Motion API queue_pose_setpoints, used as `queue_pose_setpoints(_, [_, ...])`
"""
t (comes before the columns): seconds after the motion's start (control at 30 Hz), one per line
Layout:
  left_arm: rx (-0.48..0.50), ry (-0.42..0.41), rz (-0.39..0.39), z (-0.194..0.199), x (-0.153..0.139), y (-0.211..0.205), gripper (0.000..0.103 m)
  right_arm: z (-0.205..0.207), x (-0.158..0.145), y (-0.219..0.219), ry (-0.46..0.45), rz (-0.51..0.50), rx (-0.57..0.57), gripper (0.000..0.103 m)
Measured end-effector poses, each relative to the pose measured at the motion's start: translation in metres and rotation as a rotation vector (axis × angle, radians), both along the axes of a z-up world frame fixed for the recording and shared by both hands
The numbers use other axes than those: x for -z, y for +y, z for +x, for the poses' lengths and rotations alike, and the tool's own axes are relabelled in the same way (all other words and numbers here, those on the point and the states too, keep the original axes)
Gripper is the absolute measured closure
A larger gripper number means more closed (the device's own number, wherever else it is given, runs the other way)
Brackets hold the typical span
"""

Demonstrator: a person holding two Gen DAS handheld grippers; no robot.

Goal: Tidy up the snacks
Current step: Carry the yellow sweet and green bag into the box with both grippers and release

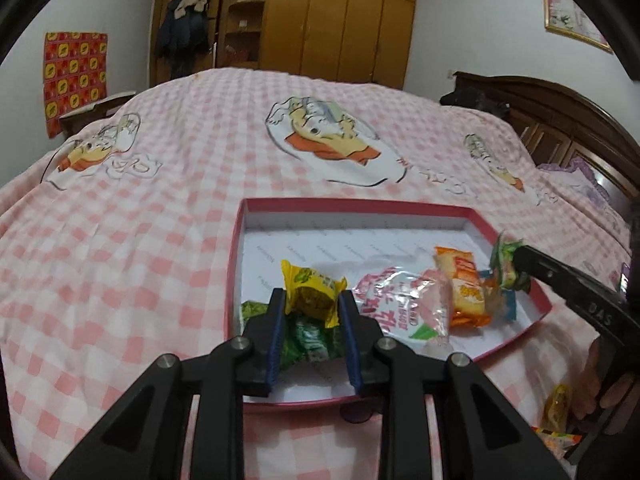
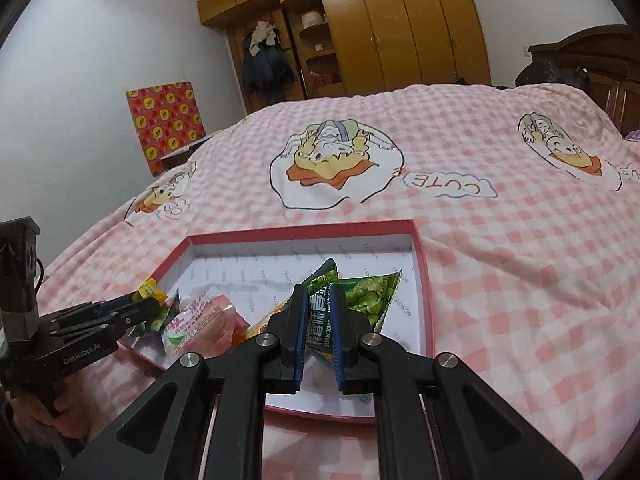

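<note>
Both tools (image 1: 312, 300) (image 2: 318, 294) tilted over tray (image 1: 236, 240)

We find the tray (image 1: 516, 216) on the bed (image 1: 160, 240), snack packets (image 1: 404, 304) inside it; wardrobe (image 1: 340, 20) behind the bed, headboard (image 1: 560, 120) to its right.

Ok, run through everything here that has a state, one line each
left tool: shut on the yellow snack
right tool: shut on the green snack packet
red box: open, no lid, partly filled
pink packet: lying in the box
orange packet: lying in the box
wardrobe doors: closed
</note>
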State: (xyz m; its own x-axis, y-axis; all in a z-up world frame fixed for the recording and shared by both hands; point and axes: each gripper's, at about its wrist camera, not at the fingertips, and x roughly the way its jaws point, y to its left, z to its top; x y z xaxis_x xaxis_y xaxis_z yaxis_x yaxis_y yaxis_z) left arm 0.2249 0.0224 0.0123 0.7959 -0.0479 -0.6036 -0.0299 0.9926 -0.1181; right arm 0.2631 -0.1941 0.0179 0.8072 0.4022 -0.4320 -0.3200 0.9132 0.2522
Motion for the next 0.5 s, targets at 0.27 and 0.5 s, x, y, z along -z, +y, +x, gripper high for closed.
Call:
queue_pose_setpoints(0.27, [0.005,0.024,-0.03,0.0024,0.0045,0.0028,0.072,0.0025,0.0017,0.0062,0.006,-0.028,-0.01,0.091])
queue_pose_setpoints(0.5, [0.005,0.025,-0.043,0.002,0.0049,0.0037,0.068,-0.0013,0.0017,0.0086,-0.009,-0.047,0.003,0.09])
